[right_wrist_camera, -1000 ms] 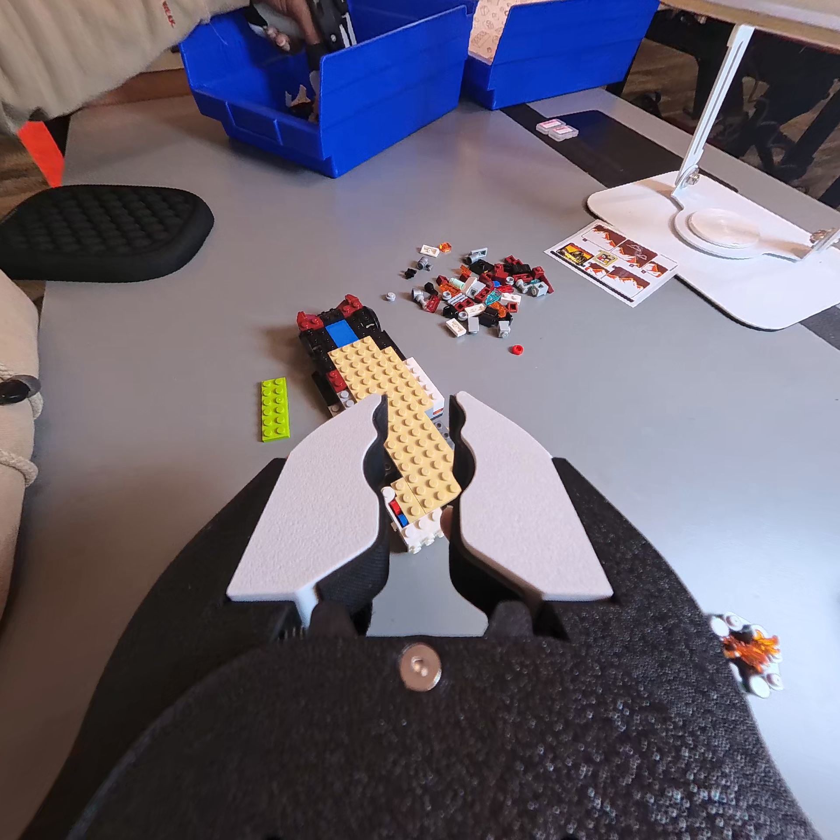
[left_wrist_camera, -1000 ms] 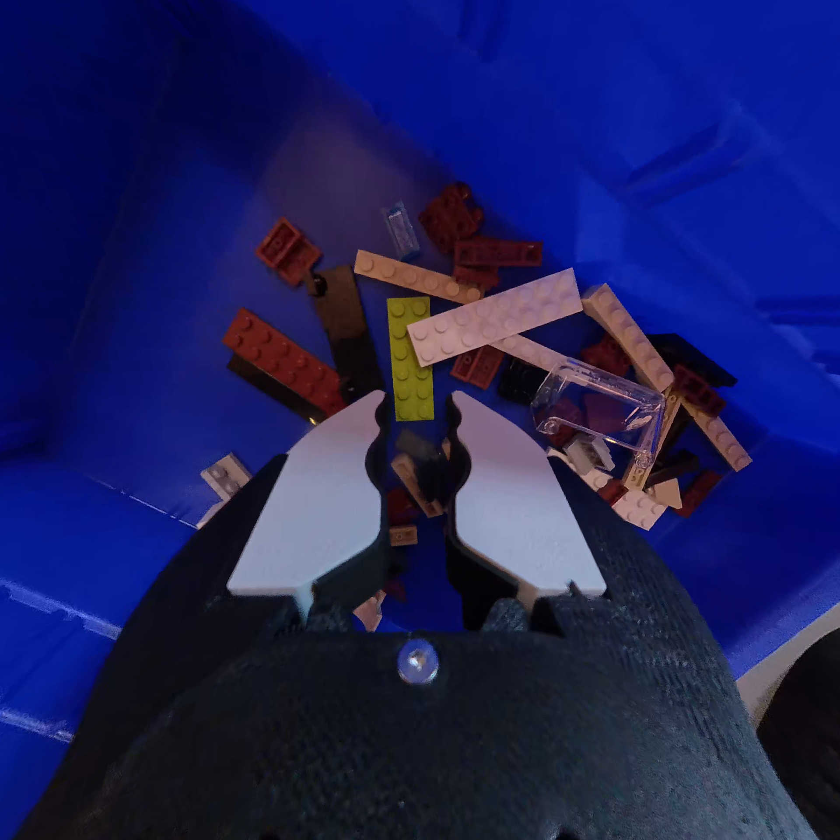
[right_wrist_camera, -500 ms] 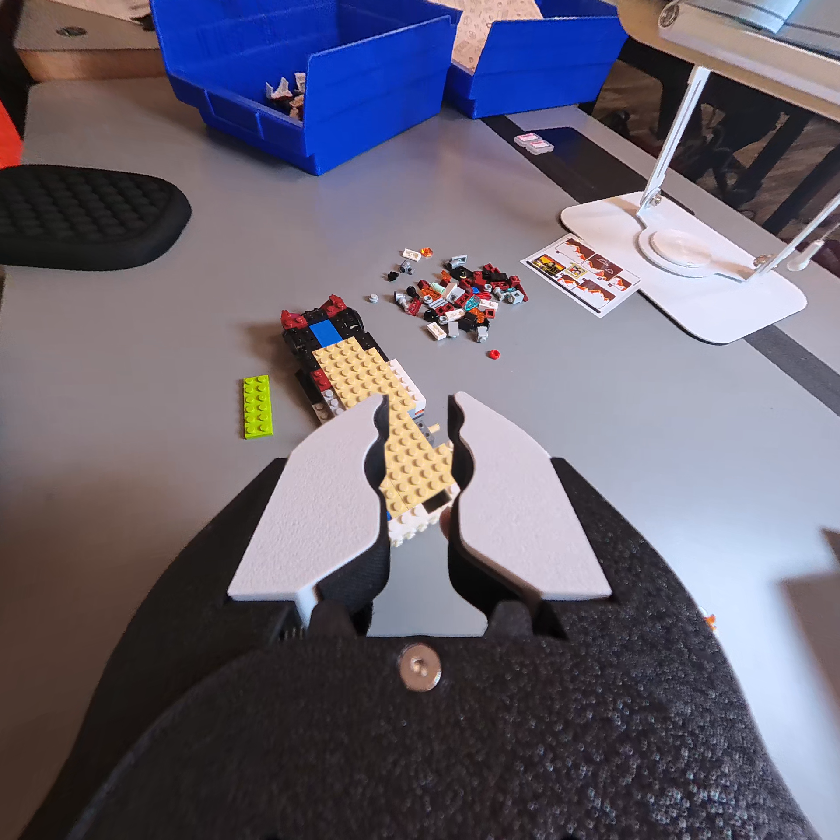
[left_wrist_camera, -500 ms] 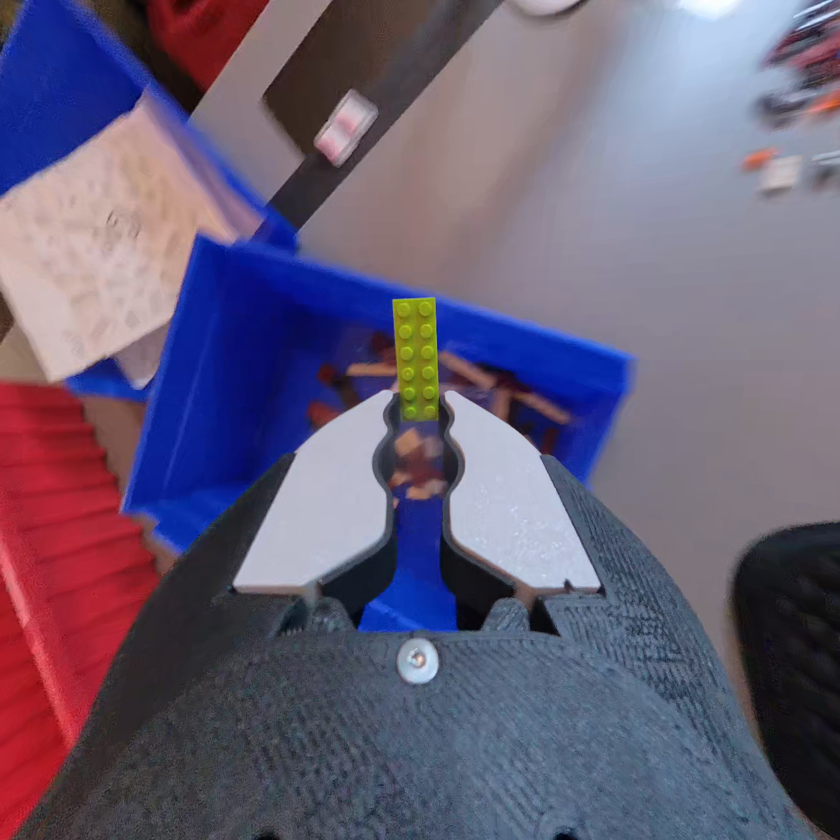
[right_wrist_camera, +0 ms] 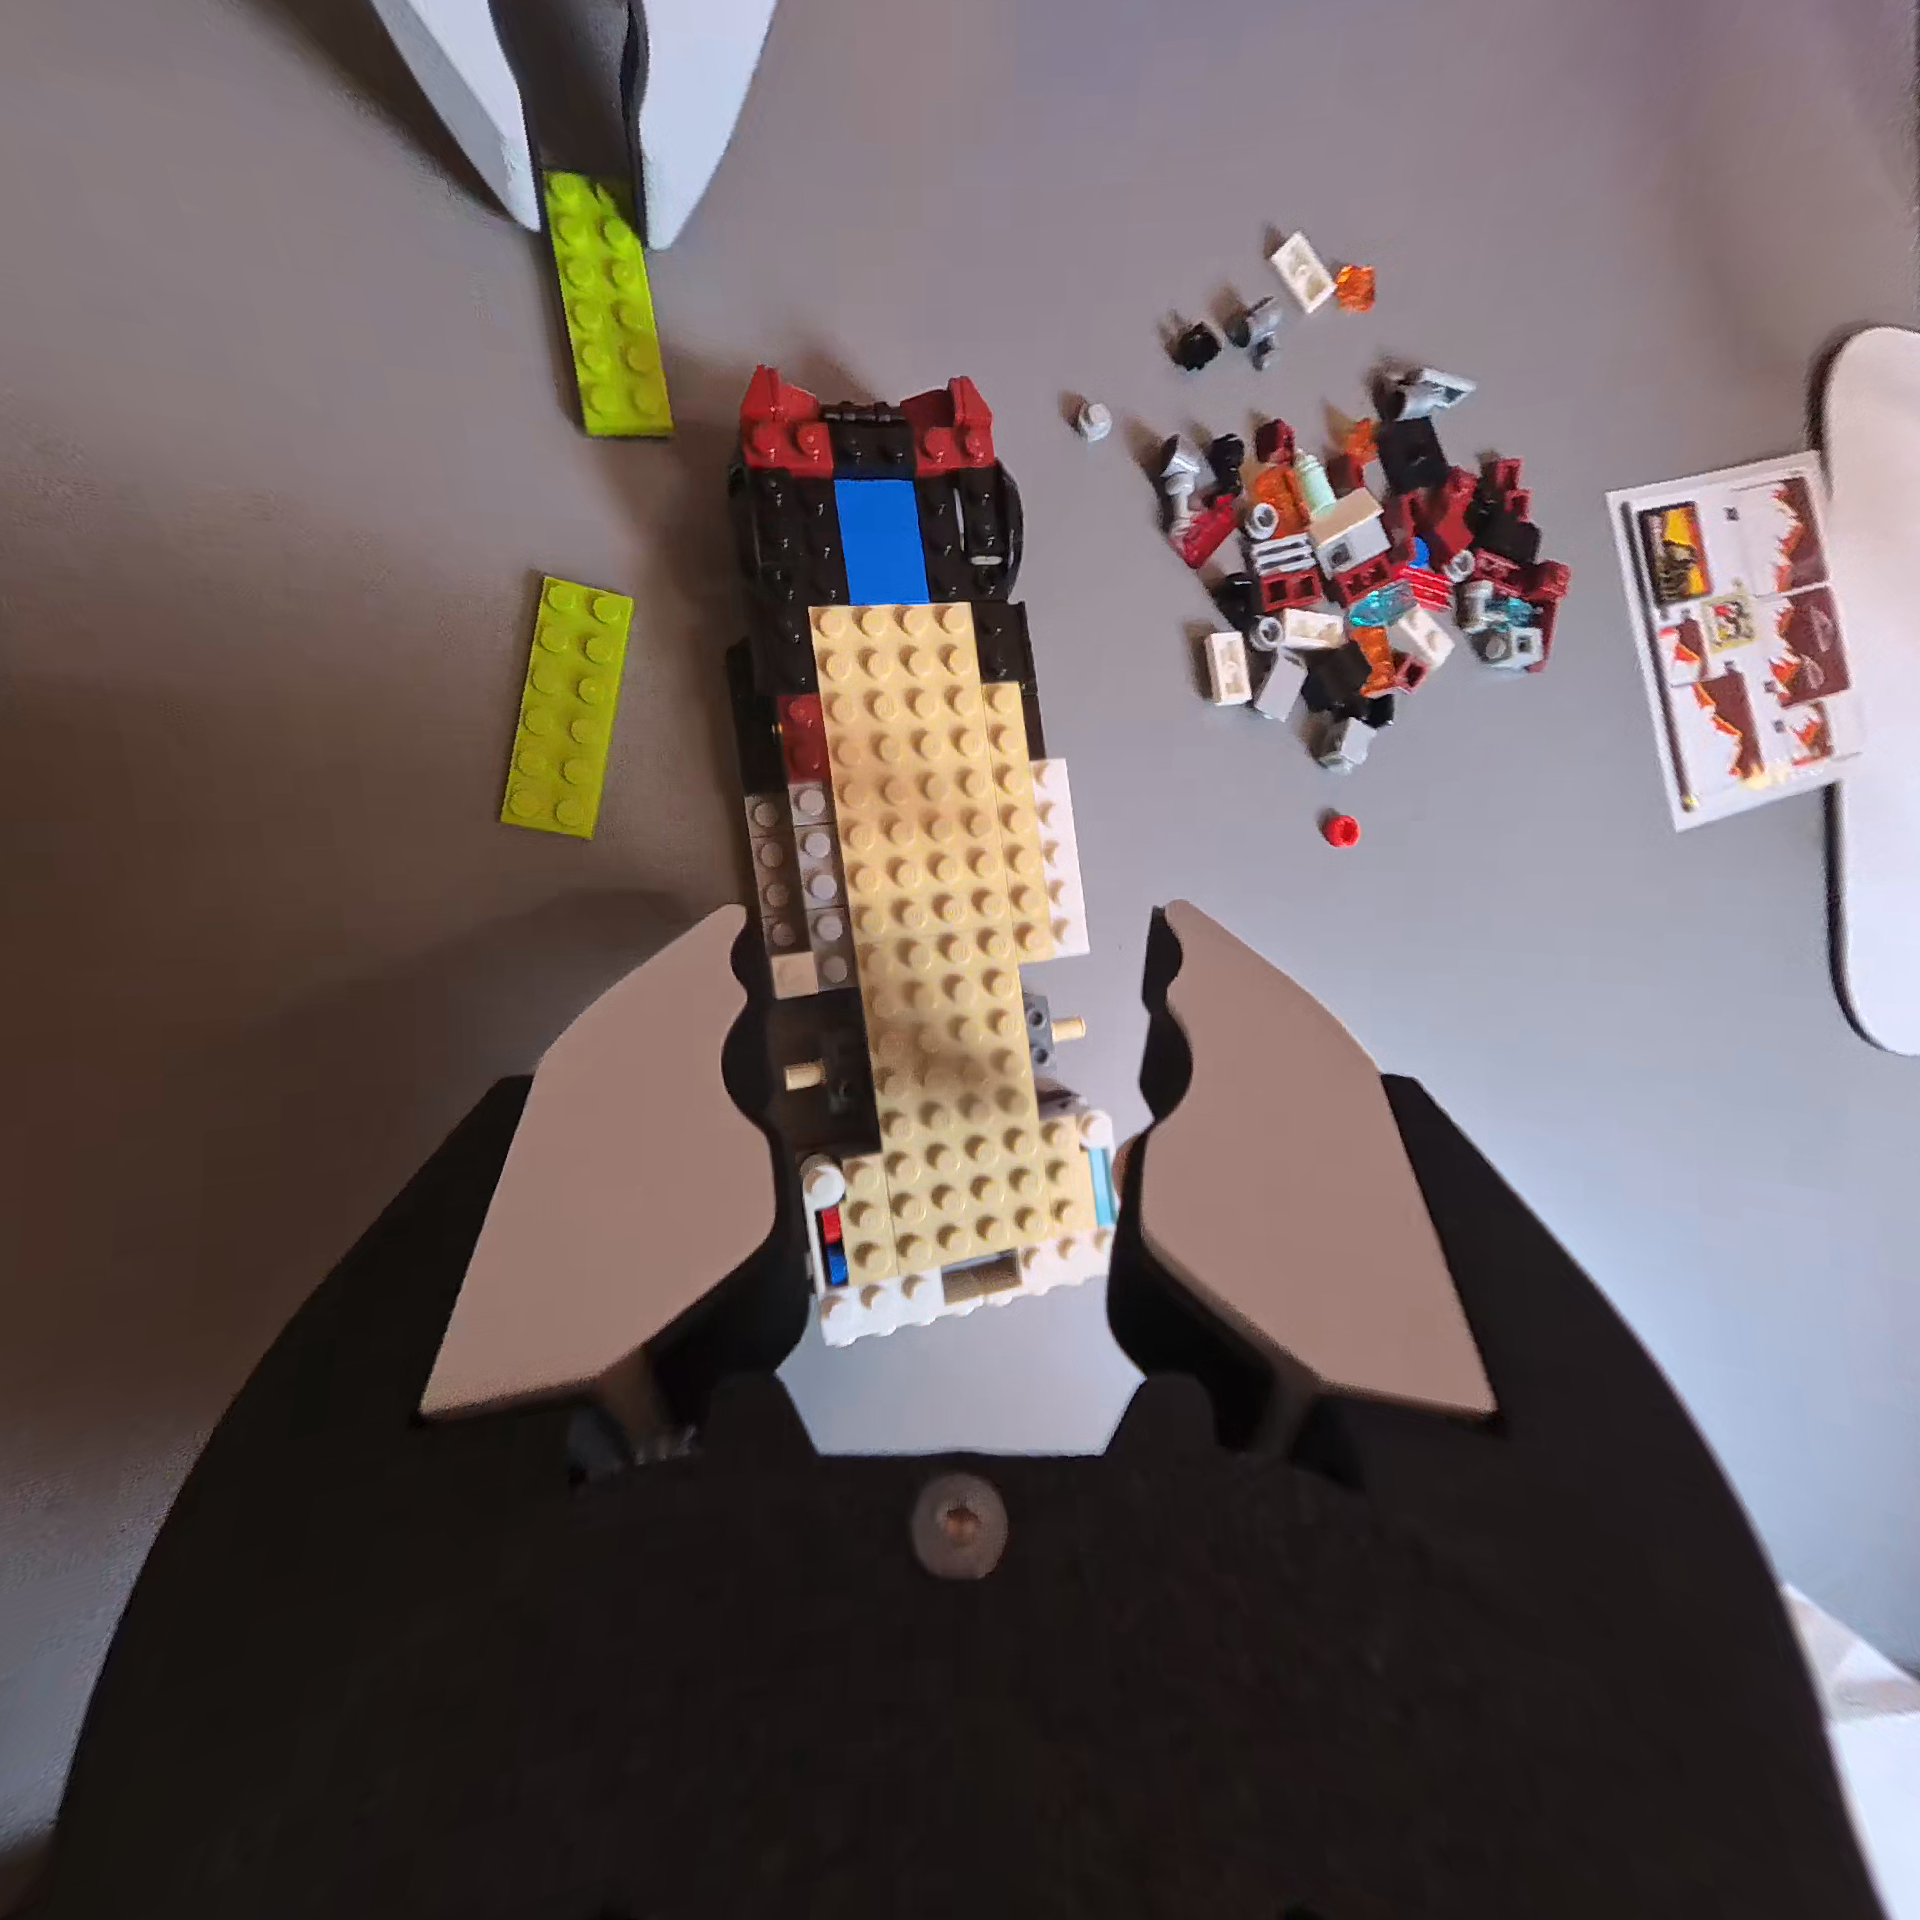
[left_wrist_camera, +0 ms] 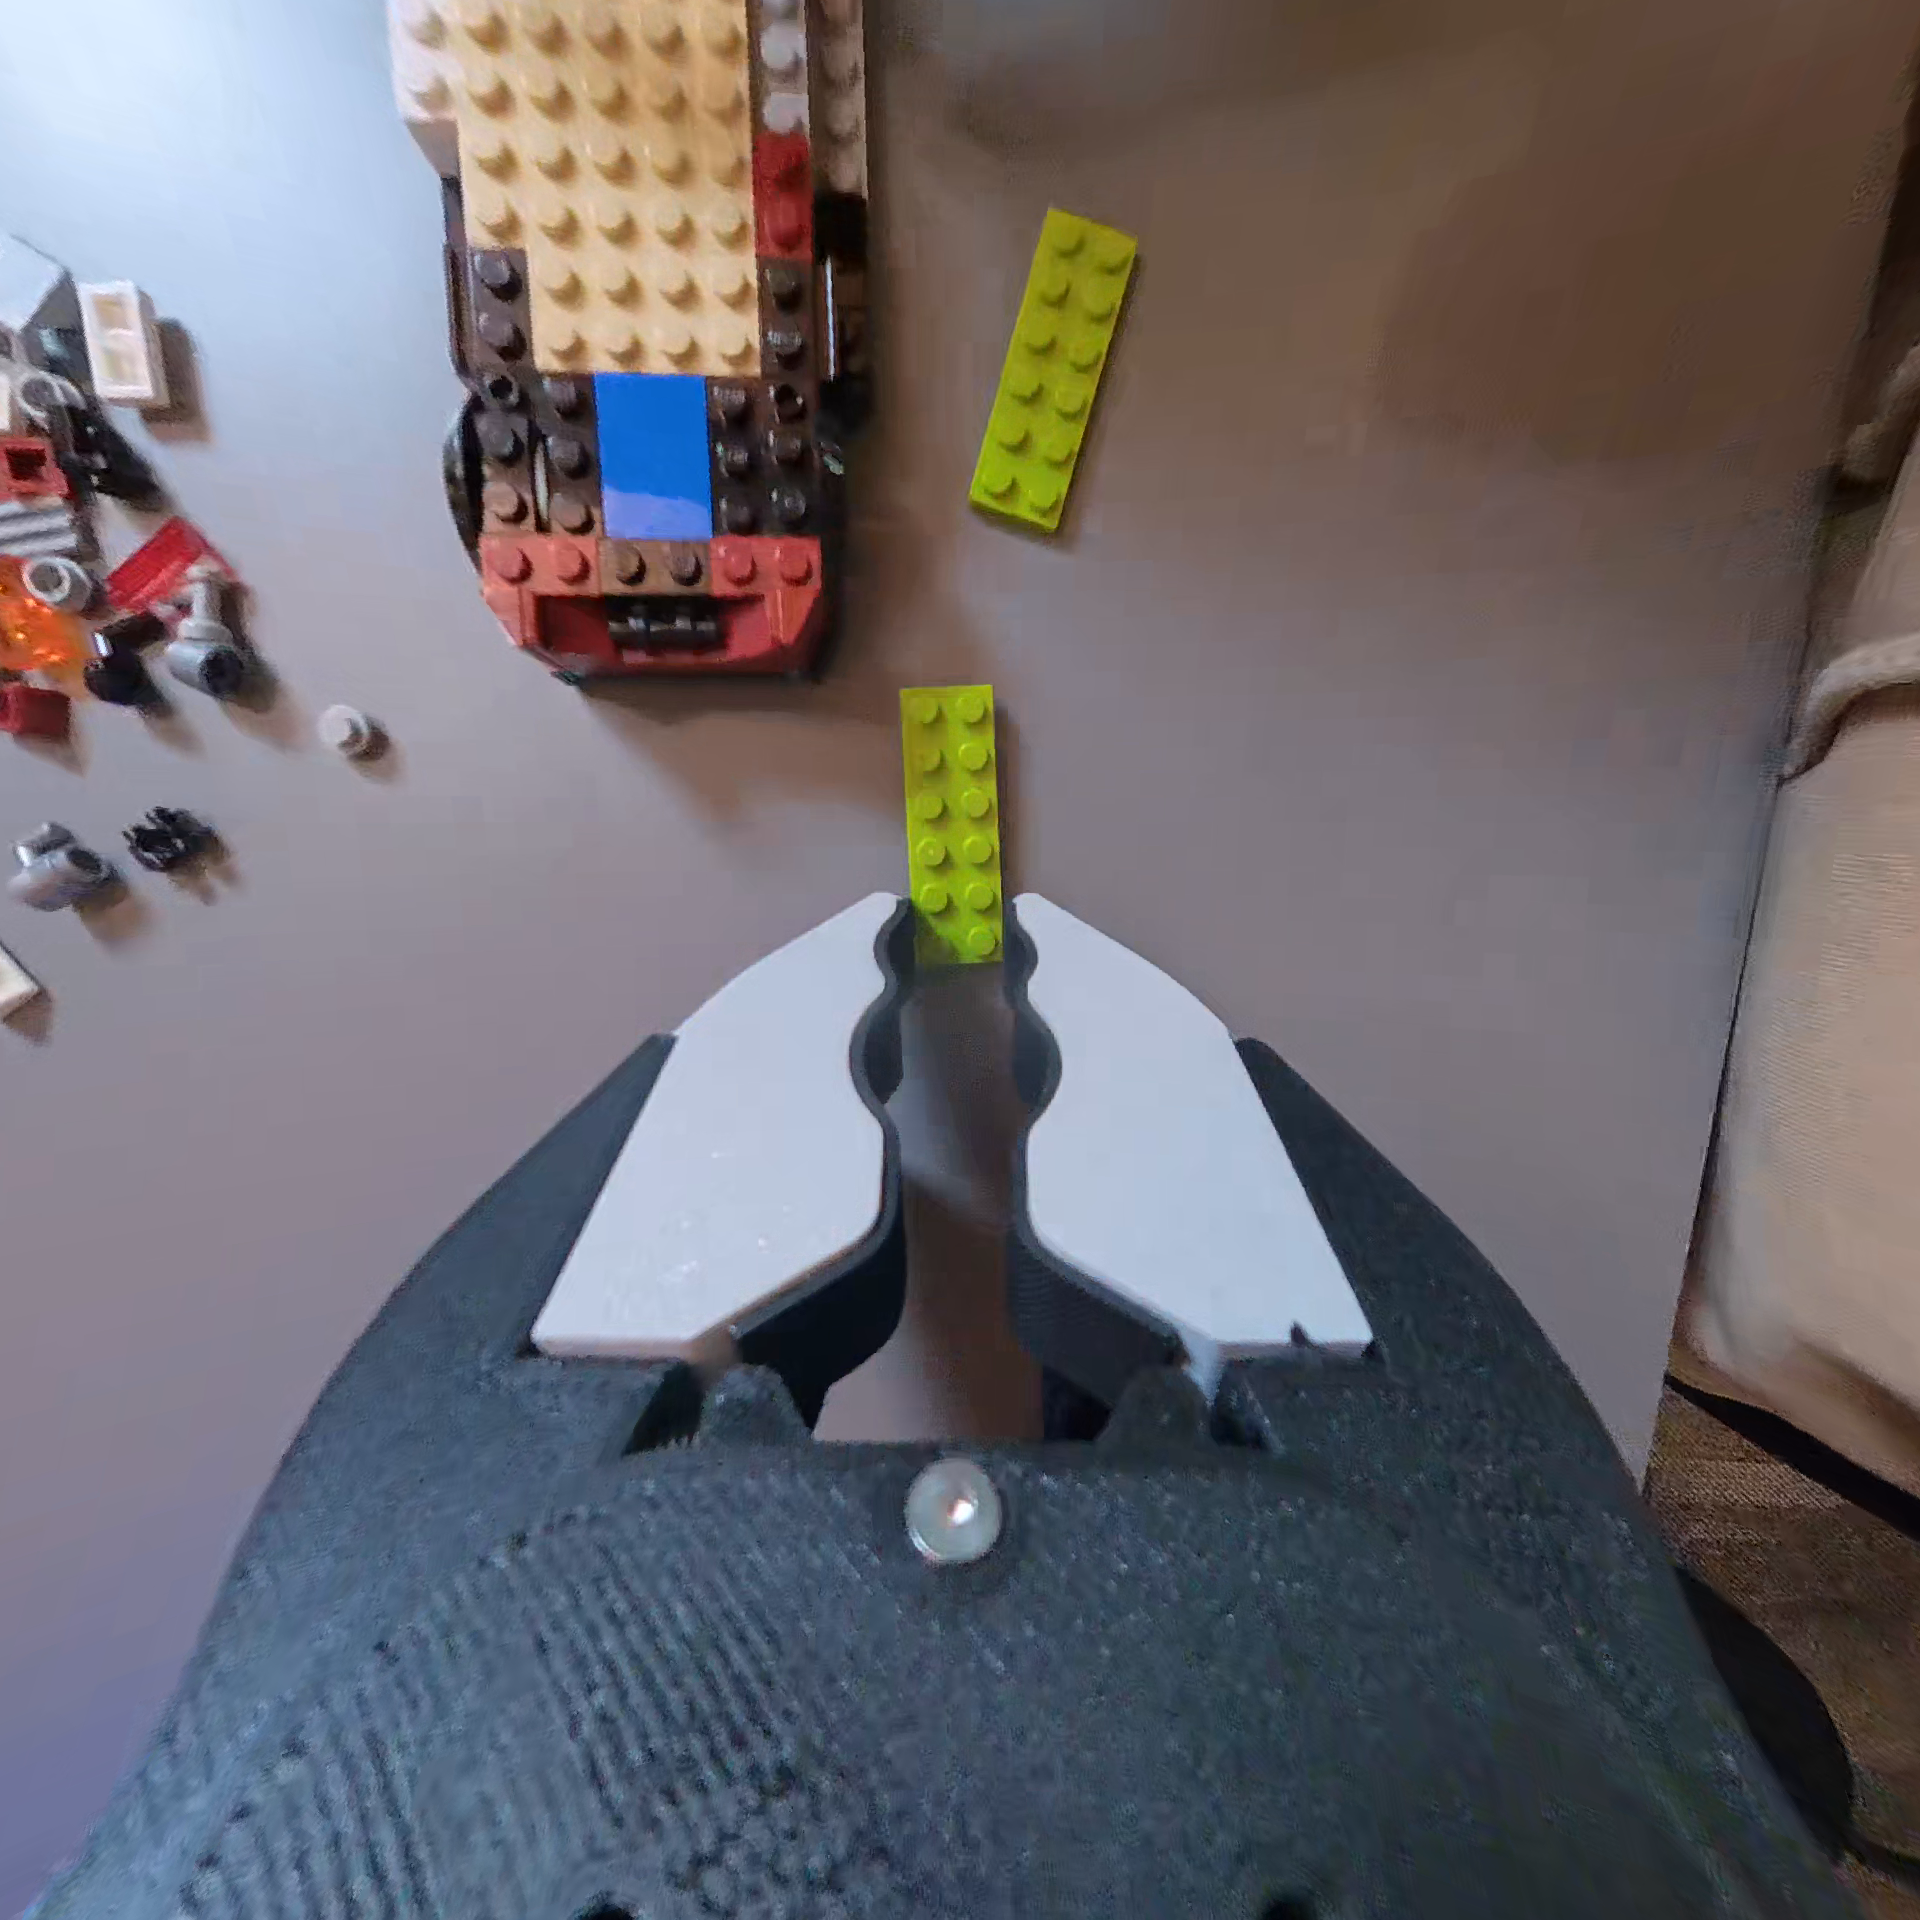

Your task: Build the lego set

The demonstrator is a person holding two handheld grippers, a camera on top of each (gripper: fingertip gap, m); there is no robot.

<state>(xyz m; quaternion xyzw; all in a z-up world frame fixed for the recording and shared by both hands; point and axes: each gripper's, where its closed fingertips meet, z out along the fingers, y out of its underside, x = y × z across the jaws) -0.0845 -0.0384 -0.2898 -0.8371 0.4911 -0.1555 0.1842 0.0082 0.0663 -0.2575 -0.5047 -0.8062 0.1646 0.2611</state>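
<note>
— Moved from blue bin to table: left gripper, fingers clamped on lime plate, centre frame, near brick car.
— And right gripper?
— Opened wide, straddling car's rear, not pressing. Second lime plate lying loose, upper right; neither attached yet.

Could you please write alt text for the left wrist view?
The left gripper pinches one end of a lime green plate above a grey table. A second lime plate lies beside a partly built brick car; loose small bricks sit at left.

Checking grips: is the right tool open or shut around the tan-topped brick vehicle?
Open: the right tool straddles the tan-topped brick vehicle, gaps beside both fingers.
</note>
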